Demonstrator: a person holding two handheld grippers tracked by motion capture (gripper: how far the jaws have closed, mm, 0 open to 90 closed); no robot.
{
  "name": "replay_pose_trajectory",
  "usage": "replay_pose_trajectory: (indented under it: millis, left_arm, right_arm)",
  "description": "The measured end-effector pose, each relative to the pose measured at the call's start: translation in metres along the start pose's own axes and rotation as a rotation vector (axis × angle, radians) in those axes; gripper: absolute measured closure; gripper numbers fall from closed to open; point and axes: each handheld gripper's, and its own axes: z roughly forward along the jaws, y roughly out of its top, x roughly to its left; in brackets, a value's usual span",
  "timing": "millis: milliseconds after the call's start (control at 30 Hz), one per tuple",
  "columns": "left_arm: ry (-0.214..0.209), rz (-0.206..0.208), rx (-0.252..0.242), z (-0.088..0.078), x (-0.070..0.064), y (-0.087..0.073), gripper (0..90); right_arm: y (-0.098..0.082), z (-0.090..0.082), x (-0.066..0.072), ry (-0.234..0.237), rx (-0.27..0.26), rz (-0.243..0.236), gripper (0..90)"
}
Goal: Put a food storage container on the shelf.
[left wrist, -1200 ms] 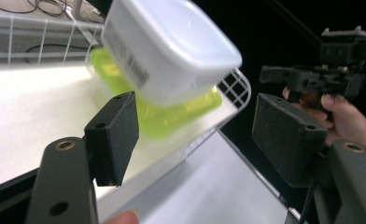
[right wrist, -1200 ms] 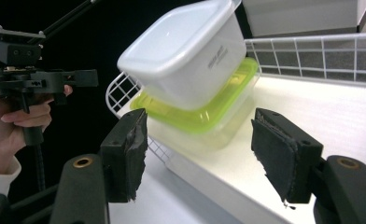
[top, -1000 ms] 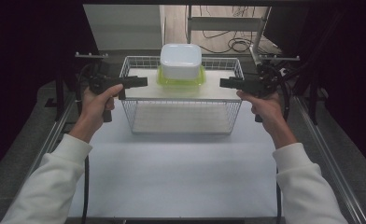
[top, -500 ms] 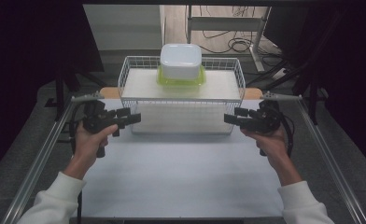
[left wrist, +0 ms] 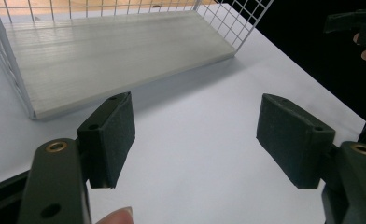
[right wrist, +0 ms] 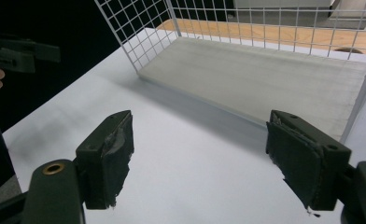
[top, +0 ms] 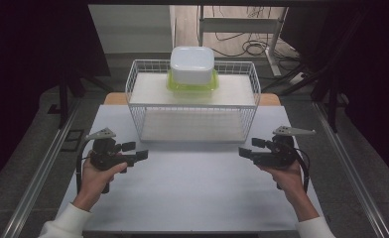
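A white wire rack (top: pixel 133 94) stands at the back of the white table (top: pixel 192 193). On its upper shelf a white tub (top: pixel 192 63) sits on a green-rimmed container (top: pixel 192 88). My left gripper (top: pixel 137 150) hovers low over the table in front of the rack's left corner, open and empty; its pads (left wrist: pixel 111 135) frame bare tabletop. My right gripper (top: pixel 248 147) mirrors it at the rack's right corner. Its jaws have just been opening, and nothing lies between its pads (right wrist: pixel 109 156). The rack's lower board (left wrist: pixel 106 56) (right wrist: pixel 274 84) lies just ahead of both grippers.
Metal rails (top: pixel 38 173) run along both sides of the table. A wooden surface (top: pixel 269 99) shows behind the rack. Cables (top: pixel 242 44) lie on the floor beyond. In each gripper view the other gripper appears far off (left wrist: pixel 354 21) (right wrist: pixel 17 51).
Both hands have come down and back toward me, from beside the rack's upper shelf to low over the table in front of it. The tub and the rack have not moved.
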Motion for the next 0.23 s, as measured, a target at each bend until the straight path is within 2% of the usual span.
replay_pose_trajectory:
  millis: [233]
  left_arm:
    - [0.017,0.01,0.013,0.0054,0.0,-0.0018,25.5]
  right_arm:
    - [-0.0047,0.0016,-0.0026,-0.012,-0.004,0.001,17.9]
